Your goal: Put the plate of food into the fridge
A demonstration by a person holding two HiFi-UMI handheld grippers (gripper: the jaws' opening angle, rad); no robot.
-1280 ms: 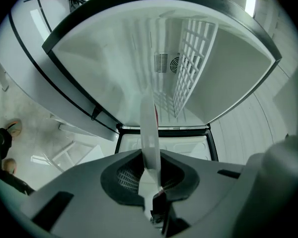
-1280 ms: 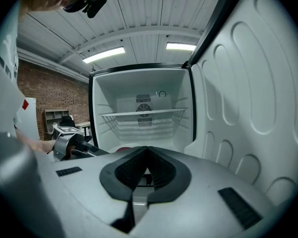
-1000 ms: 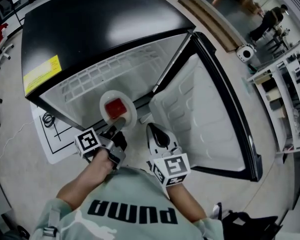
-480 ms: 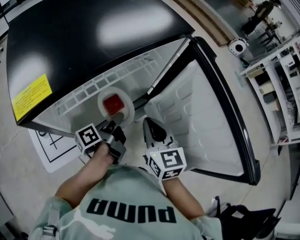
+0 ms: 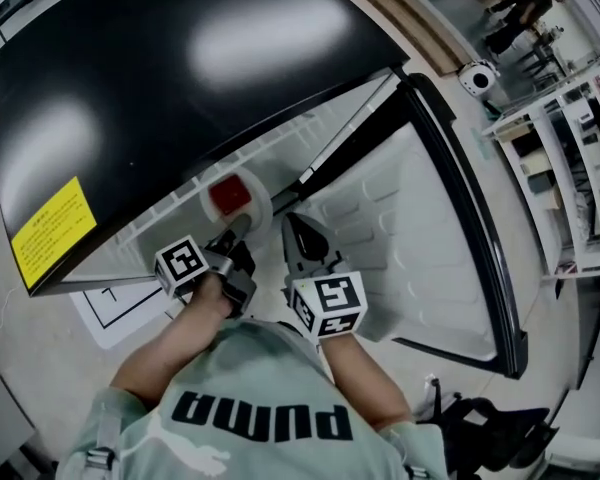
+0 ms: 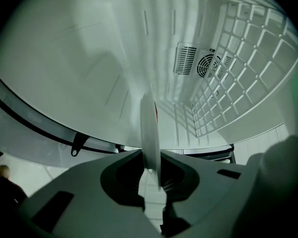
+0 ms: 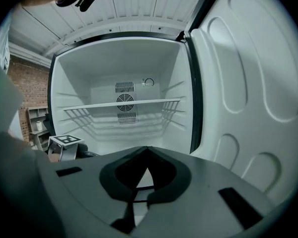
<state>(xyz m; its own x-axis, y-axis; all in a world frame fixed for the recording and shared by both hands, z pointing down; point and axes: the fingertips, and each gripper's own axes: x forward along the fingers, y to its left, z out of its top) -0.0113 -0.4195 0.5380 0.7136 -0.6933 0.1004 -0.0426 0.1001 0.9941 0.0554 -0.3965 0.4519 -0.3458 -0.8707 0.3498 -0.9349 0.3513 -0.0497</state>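
A white plate (image 5: 255,208) with a red piece of food (image 5: 230,195) on it sits at the fridge's (image 5: 160,78) open front, partly under the black top. My left gripper (image 5: 236,236) is shut on the plate's near rim. In the left gripper view the plate (image 6: 149,128) stands edge-on between the jaws of the left gripper (image 6: 152,168), with a sliver of the red food (image 6: 155,114) showing. My right gripper (image 5: 298,232) hangs just right of the plate, shut and empty. The right gripper view shows the right gripper's (image 7: 148,148) tips meeting in front of the white fridge interior.
The fridge door (image 5: 430,228) stands open to the right, with moulded white pockets (image 7: 248,73). Inside are a wire shelf (image 7: 121,104) and a fan vent (image 7: 124,101) on the back wall. A white sheet (image 5: 115,308) lies on the floor at the left. White shelving (image 5: 570,168) stands far right.
The left gripper has carried the plate forward, so it now sits partly under the fridge's top edge. The right gripper moved forward alongside it, and the head came closer.
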